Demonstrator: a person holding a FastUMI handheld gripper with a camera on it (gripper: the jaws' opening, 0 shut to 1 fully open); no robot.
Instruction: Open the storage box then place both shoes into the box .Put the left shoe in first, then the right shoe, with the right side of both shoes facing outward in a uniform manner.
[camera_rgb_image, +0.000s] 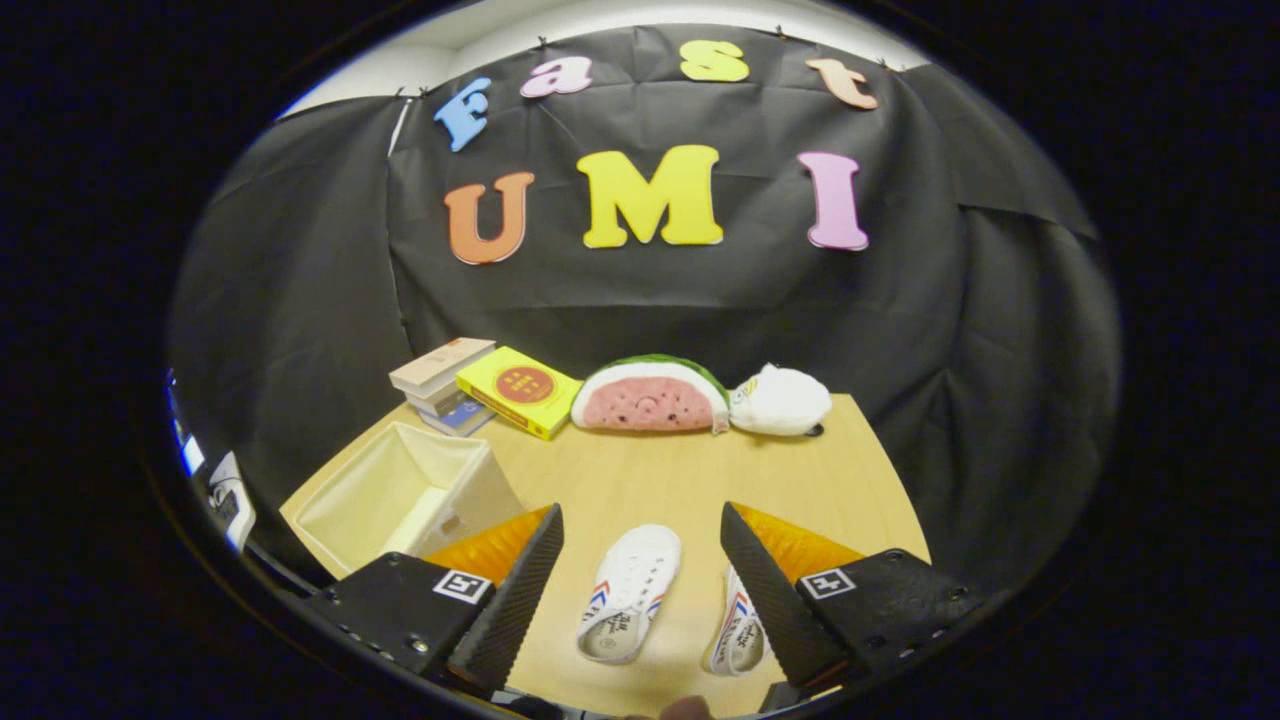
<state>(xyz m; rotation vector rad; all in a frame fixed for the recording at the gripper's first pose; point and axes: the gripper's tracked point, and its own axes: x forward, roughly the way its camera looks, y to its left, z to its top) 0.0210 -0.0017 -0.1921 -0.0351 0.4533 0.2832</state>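
Note:
Two white shoes with red and blue stripes lie on the wooden table (680, 480), toes pointing away from me. One shoe (630, 593) lies between my fingers. The other shoe (738, 632) sits to its right, partly hidden behind my right finger (770, 600). A cream storage box (400, 495) stands open-topped just beyond my left finger (515, 600), with nothing visible inside. My gripper (640, 545) is held above the table and is open, touching nothing.
At the back of the table stand a stack of books (445, 395), a yellow book (520, 390), a watermelon-slice plush (650, 395) and a white plush (782, 400). Bare tabletop stretches between the shoes and these things.

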